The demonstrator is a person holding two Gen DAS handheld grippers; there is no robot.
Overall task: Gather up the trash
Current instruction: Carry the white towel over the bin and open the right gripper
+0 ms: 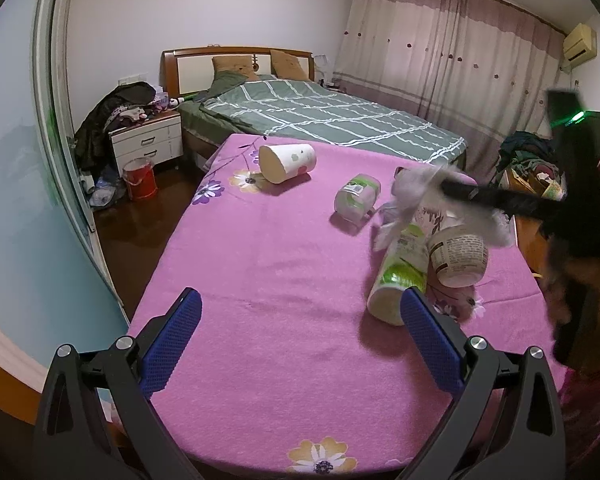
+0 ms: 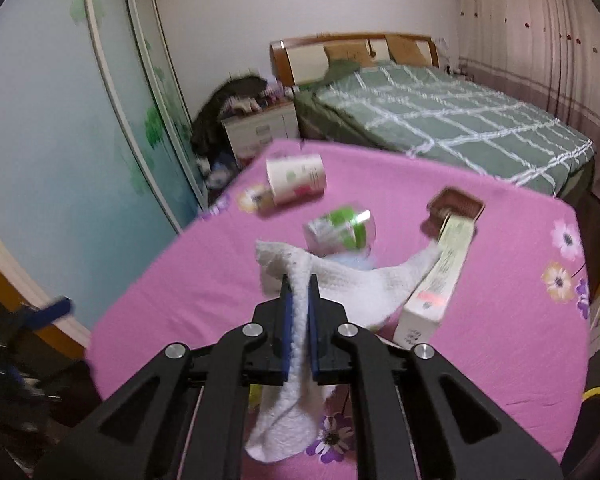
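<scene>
My right gripper (image 2: 299,278) is shut on a white paper towel (image 2: 340,280) and holds it above the pink flowered cloth (image 2: 220,280); in the left wrist view it (image 1: 444,188) comes in from the right with the towel (image 1: 408,192). My left gripper (image 1: 300,304) is open and empty, low over the near part of the cloth (image 1: 280,260). On the cloth lie a white cup on its side (image 1: 286,162) (image 2: 296,178), a green-labelled cup (image 1: 356,198) (image 2: 340,228), a tall green-and-white carton (image 1: 400,276) (image 2: 436,280) and a brown-printed paper cup (image 1: 458,256).
A brown tray (image 2: 456,206) lies beyond the carton. A bed with a green checked cover (image 1: 332,120) stands behind. A white nightstand (image 1: 146,140) piled with clothes and a red bucket (image 1: 140,178) stand at the left by a sliding wardrobe door (image 1: 40,160). Clutter (image 1: 532,160) stands at the right.
</scene>
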